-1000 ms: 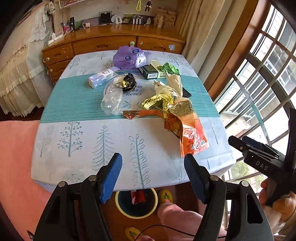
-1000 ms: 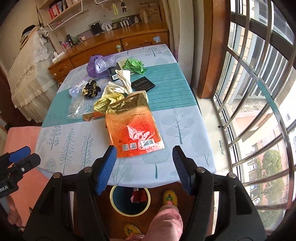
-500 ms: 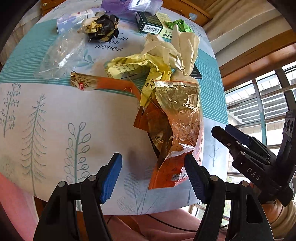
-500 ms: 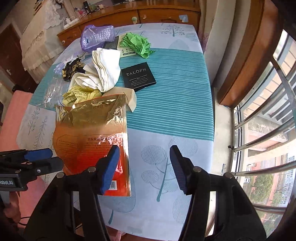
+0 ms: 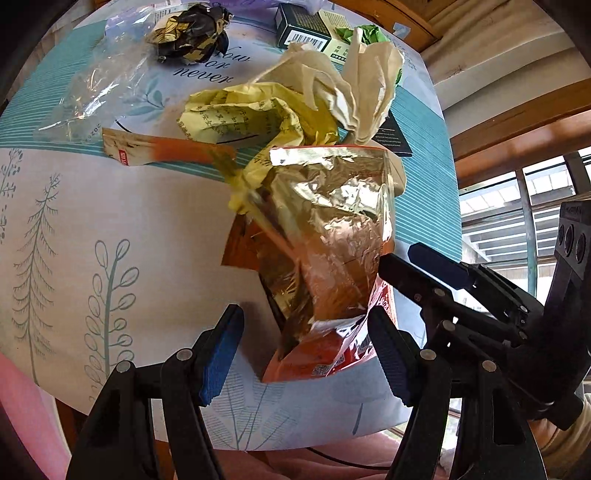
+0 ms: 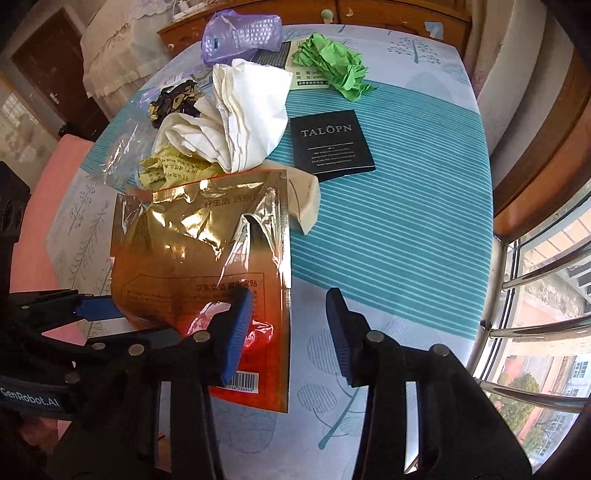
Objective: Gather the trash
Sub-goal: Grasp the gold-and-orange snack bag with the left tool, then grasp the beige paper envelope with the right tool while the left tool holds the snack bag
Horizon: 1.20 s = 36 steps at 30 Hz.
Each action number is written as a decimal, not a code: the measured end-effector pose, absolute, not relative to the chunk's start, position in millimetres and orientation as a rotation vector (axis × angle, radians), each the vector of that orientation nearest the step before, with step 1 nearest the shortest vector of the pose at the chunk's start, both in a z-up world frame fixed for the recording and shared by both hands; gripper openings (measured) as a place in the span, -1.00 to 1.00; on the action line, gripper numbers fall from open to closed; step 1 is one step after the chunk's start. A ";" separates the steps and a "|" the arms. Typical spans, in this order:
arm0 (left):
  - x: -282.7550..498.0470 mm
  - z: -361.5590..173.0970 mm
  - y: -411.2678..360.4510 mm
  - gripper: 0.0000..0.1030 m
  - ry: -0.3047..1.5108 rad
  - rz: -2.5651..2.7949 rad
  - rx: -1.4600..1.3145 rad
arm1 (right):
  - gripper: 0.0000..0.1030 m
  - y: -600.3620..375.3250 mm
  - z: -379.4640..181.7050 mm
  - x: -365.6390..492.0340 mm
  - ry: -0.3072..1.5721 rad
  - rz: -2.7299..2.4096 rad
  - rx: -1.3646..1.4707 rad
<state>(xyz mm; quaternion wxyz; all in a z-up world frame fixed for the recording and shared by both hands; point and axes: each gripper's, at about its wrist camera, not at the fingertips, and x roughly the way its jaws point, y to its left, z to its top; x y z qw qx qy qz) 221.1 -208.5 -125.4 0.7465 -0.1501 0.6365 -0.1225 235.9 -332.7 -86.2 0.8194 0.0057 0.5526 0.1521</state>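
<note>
An orange and gold foil bag lies open on the tablecloth near the front edge; it also shows in the right wrist view. My left gripper is open, its jaws either side of the bag's lower end. My right gripper is open at the bag's right edge, its left fingertip over the bag. Behind the bag lie crumpled yellow paper, white tissue, a black and gold wrapper, clear plastic film and green paper.
A black TALOPN card lies on the teal stripe of the tablecloth. A purple plastic bag and a dark box sit at the back. A wooden dresser stands behind; window bars are on the right.
Both grippers have moved forward and down over the table to the foil bag. The bin on the floor has dropped out of view.
</note>
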 end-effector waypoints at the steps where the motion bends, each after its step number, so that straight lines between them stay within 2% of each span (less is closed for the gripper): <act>1: 222.5 -126.3 -210.5 0.37 1.392 -0.266 -0.327 | -0.26 -331.8 -87.8 235.4 1.183 0.337 0.012; 3: 224.9 -127.9 -213.1 0.34 1.391 -0.272 -0.333 | -0.33 -331.8 -91.1 234.8 1.193 0.345 0.018; 4: 225.3 -127.8 -213.9 0.23 1.385 -0.273 -0.334 | -0.33 -333.4 -92.1 234.7 1.195 0.348 0.027; 5: 225.4 -127.4 -214.6 -0.11 1.382 -0.282 -0.336 | -0.33 -334.9 -91.9 233.0 1.192 0.350 0.032; 7: 225.2 -125.2 -216.3 -0.19 1.378 -0.281 -0.313 | -0.33 -337.7 -91.0 232.6 1.192 0.350 0.035; 13: 212.0 -105.2 -208.3 -0.64 1.353 -0.282 -0.218 | -0.33 -345.4 -78.4 229.4 1.172 0.358 0.072; 16: 199.8 -90.0 -193.9 -0.67 1.329 -0.283 -0.204 | -0.33 -348.0 -69.0 229.3 1.155 0.365 0.090; 19: 186.6 -73.7 -175.6 -0.85 1.299 -0.262 -0.171 | -0.32 -348.0 -60.6 228.3 1.135 0.368 0.098; 22: 175.7 -61.2 -159.6 -0.88 1.274 -0.216 -0.143 | -0.30 -343.5 -56.2 231.9 1.122 0.359 0.079; 24: 169.3 -53.9 -147.5 -0.89 1.261 -0.186 -0.137 | -0.16 -337.4 -57.0 237.1 1.117 0.349 0.043; 26: 162.8 -48.8 -135.5 -0.89 1.254 -0.160 -0.144 | 0.07 -331.0 -56.2 244.4 1.102 0.338 -0.011; 27: 159.5 -46.6 -129.4 -0.90 1.249 -0.148 -0.152 | 0.11 -327.6 -55.6 248.9 1.090 0.336 -0.046; 36: 137.8 -51.3 -90.8 -0.90 1.242 -0.071 -0.217 | 0.12 -279.3 -68.3 279.9 1.022 0.524 -0.500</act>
